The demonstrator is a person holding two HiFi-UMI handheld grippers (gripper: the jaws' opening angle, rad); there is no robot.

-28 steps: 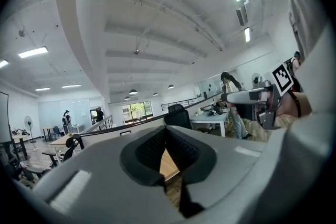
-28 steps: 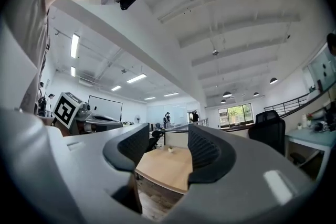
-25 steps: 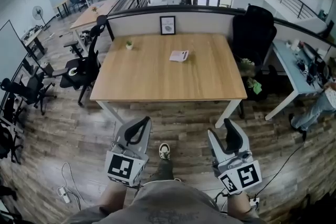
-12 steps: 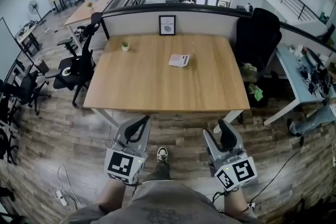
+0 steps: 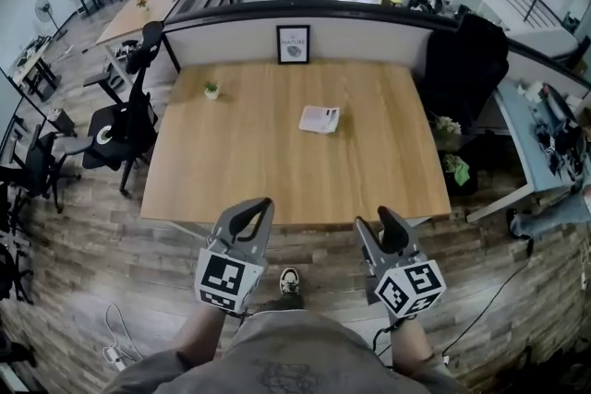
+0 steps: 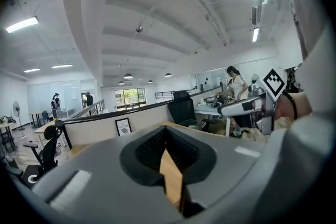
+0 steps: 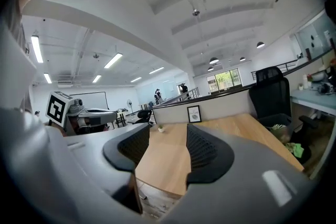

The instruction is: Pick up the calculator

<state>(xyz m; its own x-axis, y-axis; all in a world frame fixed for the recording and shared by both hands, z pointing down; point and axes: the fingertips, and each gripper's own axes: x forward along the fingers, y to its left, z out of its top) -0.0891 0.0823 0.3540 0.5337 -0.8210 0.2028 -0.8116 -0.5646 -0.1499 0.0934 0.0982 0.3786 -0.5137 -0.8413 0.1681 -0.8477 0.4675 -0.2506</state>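
From the head view, the calculator (image 5: 319,119) is only a small pale slab. We cannot make out its keys or display, so we cannot tell which end is its top. It lies flat on the tabletop (image 5: 240,161), a little right of the tabletop's middle and toward its far edge, with its long axis roughly crosswise and slightly skewed. Both grippers hang off the tabletop's near edge, well apart from the calculator. The left gripper (image 5: 253,213) has its jaws together at the tips, with nothing between them. The right gripper (image 5: 386,226) has its jaws apart, framing bare tabletop. A framed picture (image 5: 293,43) stands at the tabletop's far edge.
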